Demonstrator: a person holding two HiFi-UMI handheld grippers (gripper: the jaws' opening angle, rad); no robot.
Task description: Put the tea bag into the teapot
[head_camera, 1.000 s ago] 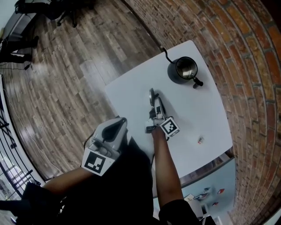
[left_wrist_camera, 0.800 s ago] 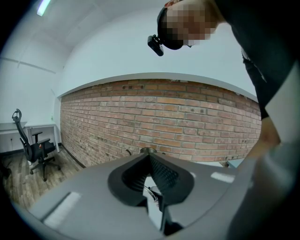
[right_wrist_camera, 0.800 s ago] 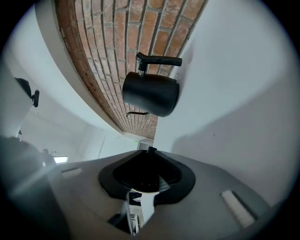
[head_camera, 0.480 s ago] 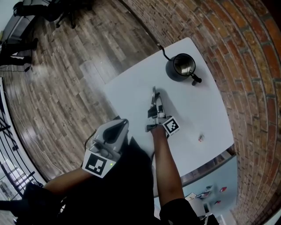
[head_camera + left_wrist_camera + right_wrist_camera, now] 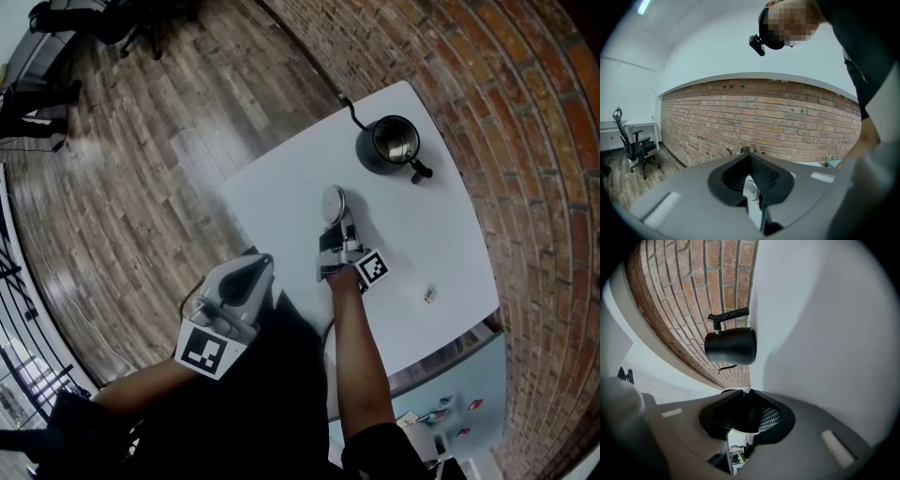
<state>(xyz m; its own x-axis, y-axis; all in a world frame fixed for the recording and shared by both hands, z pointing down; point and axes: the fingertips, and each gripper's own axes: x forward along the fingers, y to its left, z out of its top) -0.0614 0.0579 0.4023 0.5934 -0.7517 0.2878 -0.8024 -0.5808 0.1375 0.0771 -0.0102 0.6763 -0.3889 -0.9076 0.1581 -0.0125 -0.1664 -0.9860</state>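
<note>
A black teapot stands open-topped at the far right of the white table; the right gripper view shows the teapot turned sideways ahead of the jaws. My right gripper is mid-table, shut on the round silver teapot lid, whose face shows from above. A dark part of the lid sits between the pads. The small tea bag lies on the table to the right of that hand. My left gripper hangs at the table's near edge, jaws together and empty.
The teapot's thin spout points left and its handle right. A brick wall runs behind the table and wooden floor lies left of it. Office chairs stand far off. A light blue surface sits below the table's right corner.
The right gripper has rolled, turning the lid from edge-on to face-up in the head view, and has shifted slightly toward the teapot. The left gripper has stayed where it was.
</note>
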